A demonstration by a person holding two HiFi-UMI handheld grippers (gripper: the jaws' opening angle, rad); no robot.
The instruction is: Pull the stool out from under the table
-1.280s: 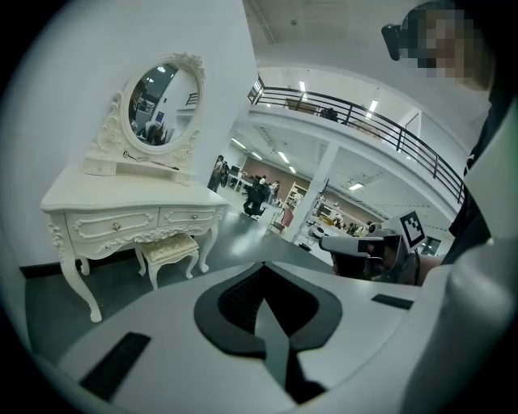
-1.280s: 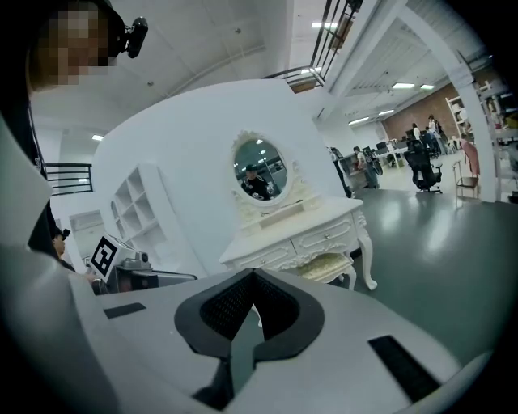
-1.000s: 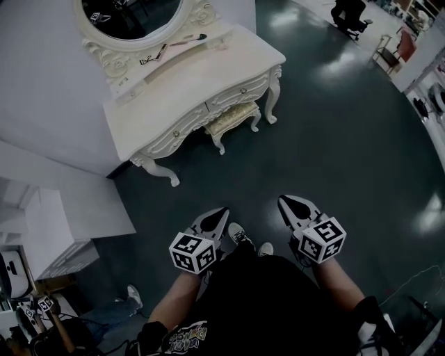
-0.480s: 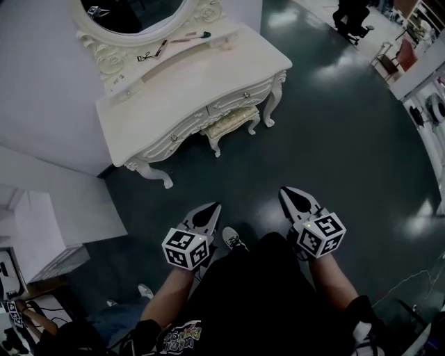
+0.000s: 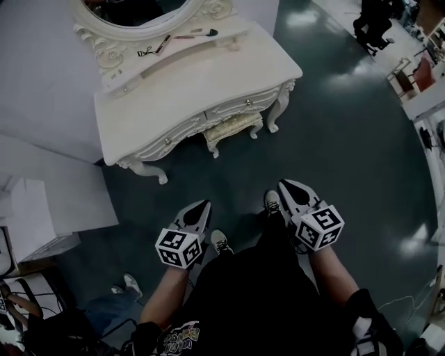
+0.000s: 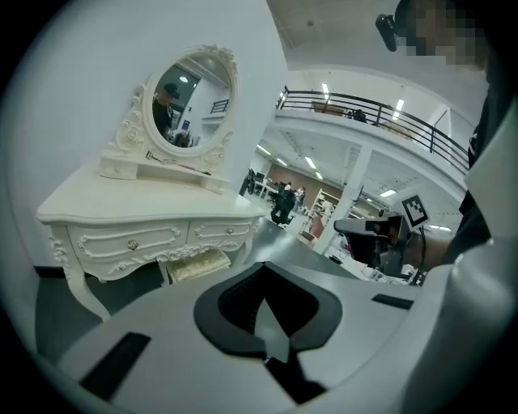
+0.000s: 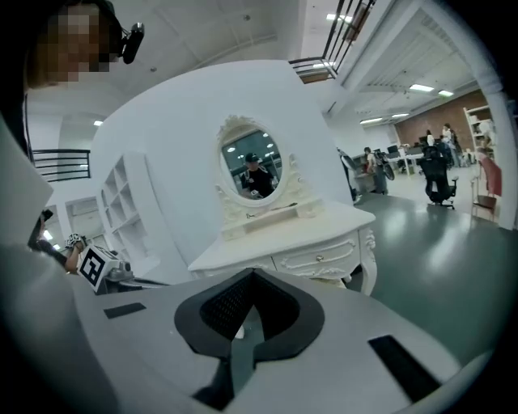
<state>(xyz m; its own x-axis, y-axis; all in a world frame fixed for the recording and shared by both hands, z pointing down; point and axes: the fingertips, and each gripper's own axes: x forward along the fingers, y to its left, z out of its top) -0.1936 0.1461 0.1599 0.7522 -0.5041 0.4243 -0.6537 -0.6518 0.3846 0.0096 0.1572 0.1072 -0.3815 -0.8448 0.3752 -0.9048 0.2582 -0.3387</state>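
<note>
L gripper (image 5: 202, 206) clenched, jaws pressed together w/ nothing between them; left gripper view (image 6: 262, 275) shows the same. R gripper (image 5: 286, 188) also clenched & empty, per right gripper view (image 7: 247, 281). Both are held low in front of person's body, tips aimed fwd toward table (image 5: 201, 80), well apart from it, over dark floor (image 5: 348, 139).

Stool (image 5: 233, 127) sits tucked under table's front edge, below the drawers, nearer the front-right corner leg (image 5: 281, 111) than the front-left one. Only its cushioned front strip + two front legs show. Neither gripper touches stool.

Oval mirror (image 5: 132, 10) stands at table's back edge. Small dark tool (image 5: 153, 50) & a brush (image 5: 197, 35) lie on raised shelf along that back edge. Person's shoes (image 5: 221, 242) on floor btwn the grippers. White shelf unit (image 5: 35, 208) stands beside table's left end.
</note>
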